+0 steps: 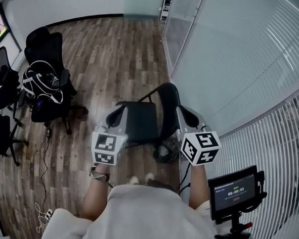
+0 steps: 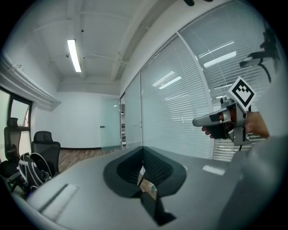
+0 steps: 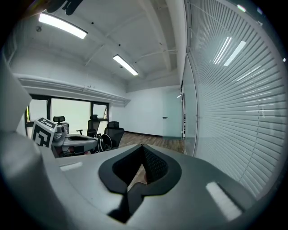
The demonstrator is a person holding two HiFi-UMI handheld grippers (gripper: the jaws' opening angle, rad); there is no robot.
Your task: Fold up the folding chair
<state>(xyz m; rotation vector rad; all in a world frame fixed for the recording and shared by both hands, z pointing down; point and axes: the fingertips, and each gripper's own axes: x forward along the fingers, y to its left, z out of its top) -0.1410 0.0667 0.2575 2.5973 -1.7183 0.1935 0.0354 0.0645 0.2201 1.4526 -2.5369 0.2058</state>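
A black folding chair (image 1: 140, 123) stands unfolded on the wood floor just in front of me, its seat level and its backrest (image 1: 169, 103) on the side towards the glass wall. My left gripper (image 1: 116, 115) hovers over the seat's left edge, jaws shut and empty. My right gripper (image 1: 187, 114) is beside the backrest on the right, also shut with nothing in it. In the left gripper view the closed pads (image 2: 153, 168) meet, and the right gripper (image 2: 198, 121) shows at right. In the right gripper view the closed pads (image 3: 155, 164) meet too. Neither gripper view shows the chair.
Black office chairs, one carrying a backpack (image 1: 41, 81), stand at the left. A glass wall with blinds (image 1: 236, 63) runs along the right. A small monitor on a stand (image 1: 234, 192) is at my right side. A cable (image 1: 43, 170) trails over the floor at left.
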